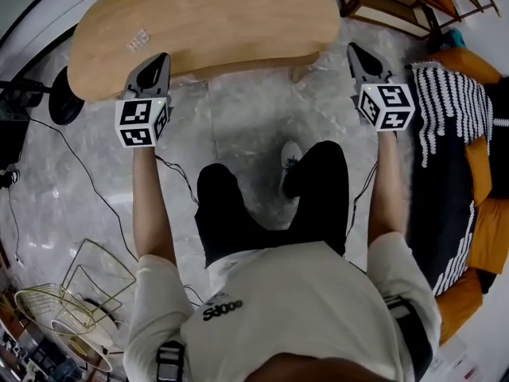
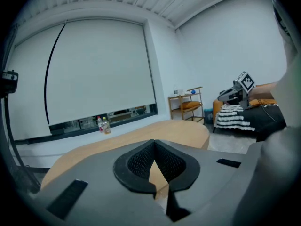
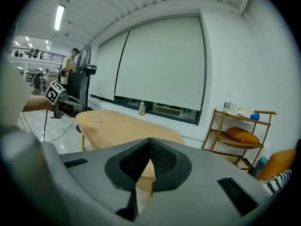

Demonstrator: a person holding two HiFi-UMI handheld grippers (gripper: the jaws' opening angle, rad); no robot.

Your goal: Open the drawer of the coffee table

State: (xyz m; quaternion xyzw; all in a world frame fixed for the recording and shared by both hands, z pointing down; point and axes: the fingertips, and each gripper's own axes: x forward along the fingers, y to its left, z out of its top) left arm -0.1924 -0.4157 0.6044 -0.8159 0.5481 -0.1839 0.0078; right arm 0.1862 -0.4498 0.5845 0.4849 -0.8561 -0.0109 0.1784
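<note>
The coffee table (image 1: pixel 199 22) spans the top of my head view. My left gripper (image 1: pixel 161 57), jaws together and empty, overlaps its near edge; my right gripper (image 1: pixel 355 51), likewise closed, sits beside its right end.

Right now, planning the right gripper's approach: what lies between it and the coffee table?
Only bare marble floor, by the head view; the right gripper hangs just off the coffee table's rounded end.
</note>
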